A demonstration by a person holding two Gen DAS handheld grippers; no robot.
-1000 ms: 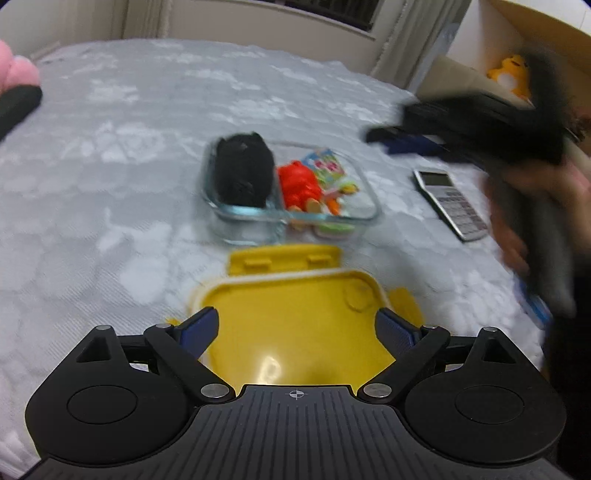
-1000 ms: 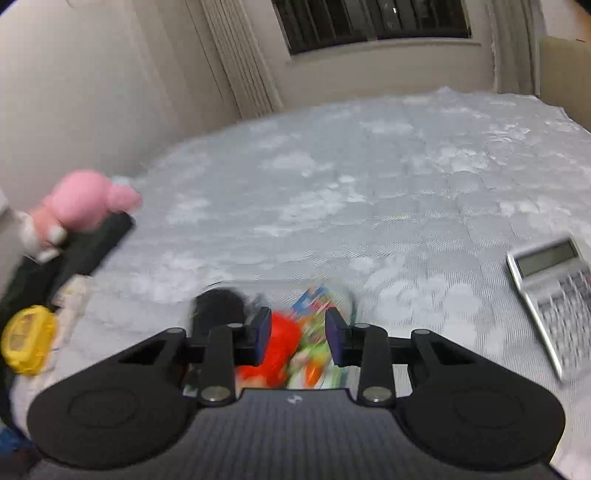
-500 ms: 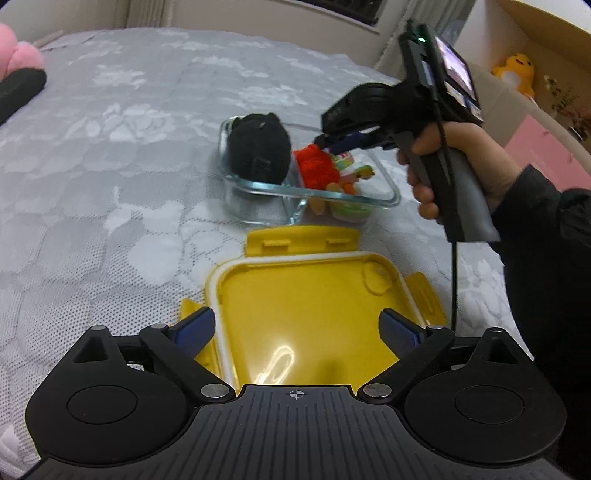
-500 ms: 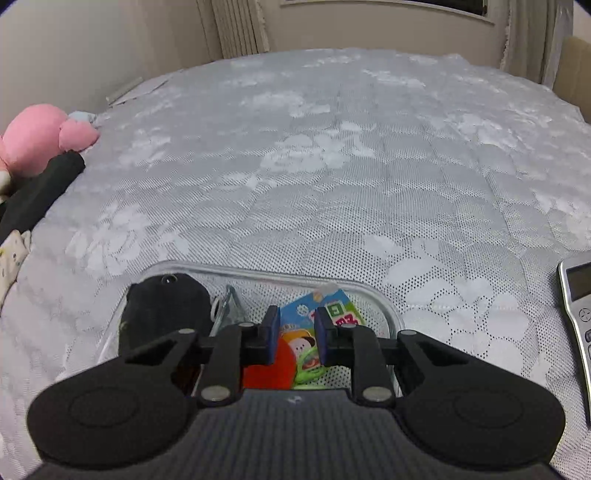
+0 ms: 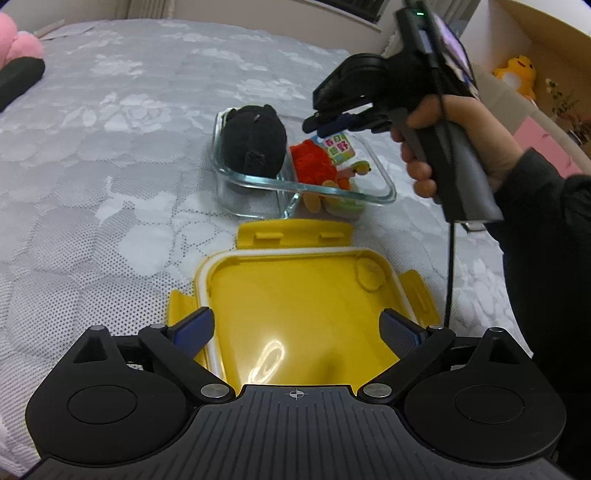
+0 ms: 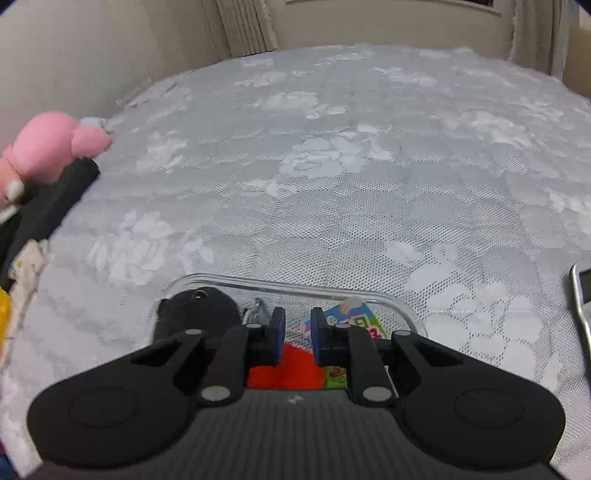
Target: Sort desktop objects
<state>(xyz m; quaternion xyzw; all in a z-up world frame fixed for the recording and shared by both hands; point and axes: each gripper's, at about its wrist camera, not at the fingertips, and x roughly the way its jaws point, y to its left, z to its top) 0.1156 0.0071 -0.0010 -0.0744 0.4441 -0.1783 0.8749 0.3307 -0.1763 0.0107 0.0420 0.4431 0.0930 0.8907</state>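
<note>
Lace bedspread (image 6: 332,192) underneath – pink plush (image 6: 48,147) at its edge, yellow duck toy (image 5: 517,72) on shelf, curtain (image 6: 243,26) behind.

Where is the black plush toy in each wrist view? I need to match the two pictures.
Left wrist: black plush toy upper centre, in the left compartment of the glass container.
Right wrist: lower left of centre, just left of the right gripper.
Shared landmark: the red toy beside it.

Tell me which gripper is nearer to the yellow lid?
Left. The left gripper hovers open right over the yellow lid; the right gripper is farther, above the glass container.
</note>
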